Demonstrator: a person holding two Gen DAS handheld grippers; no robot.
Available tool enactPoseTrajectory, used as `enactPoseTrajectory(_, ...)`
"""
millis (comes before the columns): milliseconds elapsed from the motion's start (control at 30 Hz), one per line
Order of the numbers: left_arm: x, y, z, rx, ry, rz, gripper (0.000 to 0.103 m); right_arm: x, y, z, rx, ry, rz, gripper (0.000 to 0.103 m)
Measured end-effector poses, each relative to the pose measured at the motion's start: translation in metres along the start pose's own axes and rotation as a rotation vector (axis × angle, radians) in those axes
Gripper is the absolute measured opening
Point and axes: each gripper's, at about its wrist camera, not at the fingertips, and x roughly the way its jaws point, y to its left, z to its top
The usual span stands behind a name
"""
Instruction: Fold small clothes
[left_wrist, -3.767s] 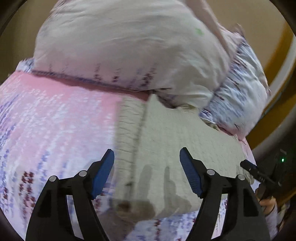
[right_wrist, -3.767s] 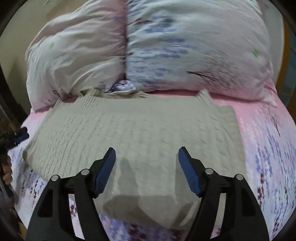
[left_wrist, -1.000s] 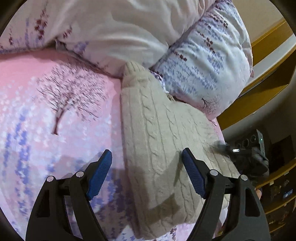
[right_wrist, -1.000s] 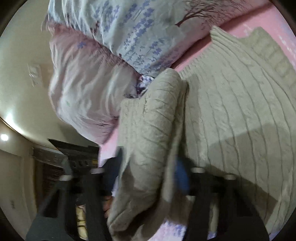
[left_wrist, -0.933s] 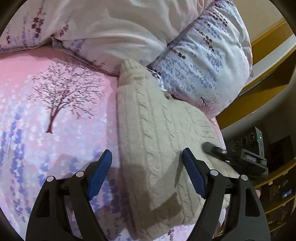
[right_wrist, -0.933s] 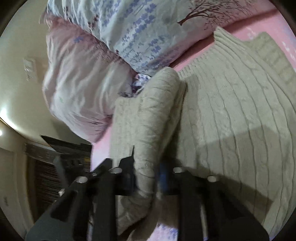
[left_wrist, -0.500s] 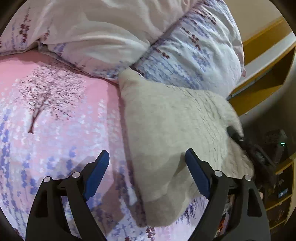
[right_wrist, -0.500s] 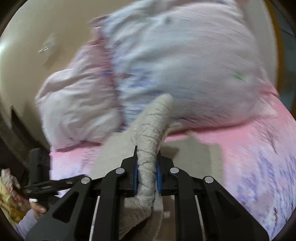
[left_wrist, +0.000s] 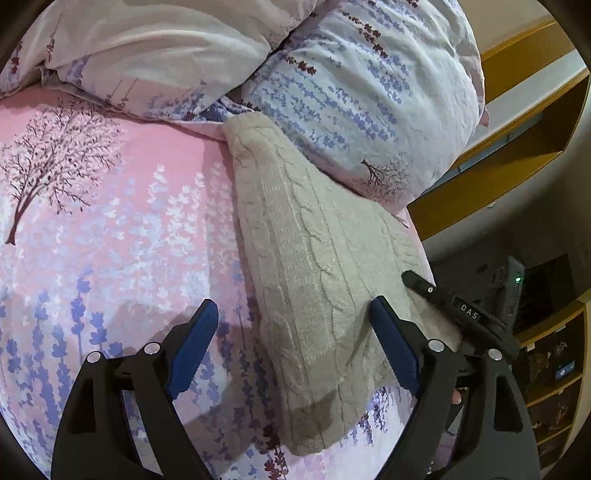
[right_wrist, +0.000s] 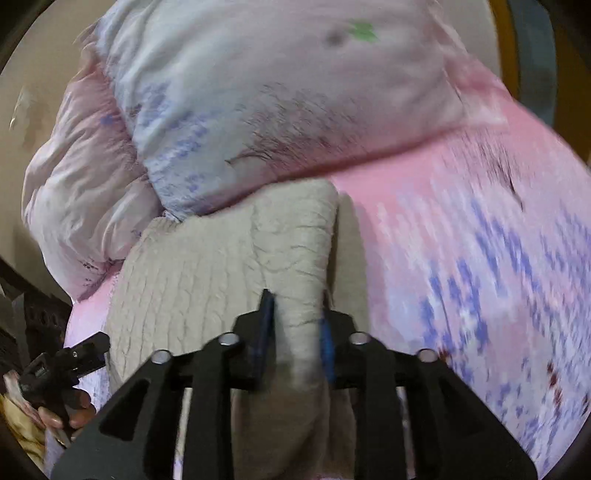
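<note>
A beige cable-knit sweater (left_wrist: 314, 240) lies on the pink flowered bedsheet (left_wrist: 110, 221), folded into a long strip that runs up to the pillows. My left gripper (left_wrist: 291, 328) hovers open over its near end, with one blue pad above the sheet and the other above the knit. My right gripper (right_wrist: 295, 321) has a thick fold of the sweater (right_wrist: 192, 280) between its pads. Its jaws are opening, and the cloth still fills the gap and touches both pads. In the left wrist view a black finger of the right gripper (left_wrist: 421, 284) rests at the sweater's right edge.
Two flowered pillows (left_wrist: 362, 92) (right_wrist: 277, 92) lean against the head of the bed, right behind the sweater. A yellow wooden shelf (left_wrist: 498, 155) and dark furniture stand past the bed's right edge. A person's hand (right_wrist: 55, 417) holds the left gripper at the lower left.
The right gripper carried the sweater's edge across and down onto the other half, then widened its jaws. The left gripper shifted a little sideways along the bed and stayed open.
</note>
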Motion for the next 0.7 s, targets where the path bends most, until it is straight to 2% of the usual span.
enactPoseTrajectory(33,0.001,-0.001,-0.001,0.003,0.003,0.001,0.085,-0.006,-0.005,-0.002,0.024,-0.012,0.019,0.032)
enactPoseTrajectory(100,0.003,-0.002,-0.001,0.011,0.005,0.007,0.085,-0.023,-0.013,-0.005,0.050,-0.034,0.066,0.043)
enactPoseTrajectory(167,0.006,-0.003,-0.001,0.008,0.007,0.006,0.085,-0.031,-0.011,-0.011,0.048,-0.032,0.096,0.044)
enactPoseTrajectory(333,0.011,-0.008,-0.003,0.007,0.011,0.005,0.084,-0.038,-0.009,-0.022,0.010,0.011,0.093,0.044)
enactPoseTrajectory(433,0.012,-0.010,-0.007,0.006,0.023,0.007,0.077,-0.040,-0.010,-0.036,0.012,0.038,0.089,0.041)
enactPoseTrajectory(633,0.006,-0.014,-0.025,0.008,0.062,0.003,0.069,-0.064,-0.017,-0.055,0.011,0.003,0.127,0.041)
enactPoseTrajectory(667,0.006,-0.014,-0.028,0.010,0.065,0.003,0.066,-0.063,-0.016,-0.057,-0.003,0.011,0.126,0.037)
enactPoseTrajectory(700,0.006,-0.015,-0.031,0.012,0.070,0.000,0.058,-0.059,-0.013,-0.059,-0.021,0.022,0.121,0.024)
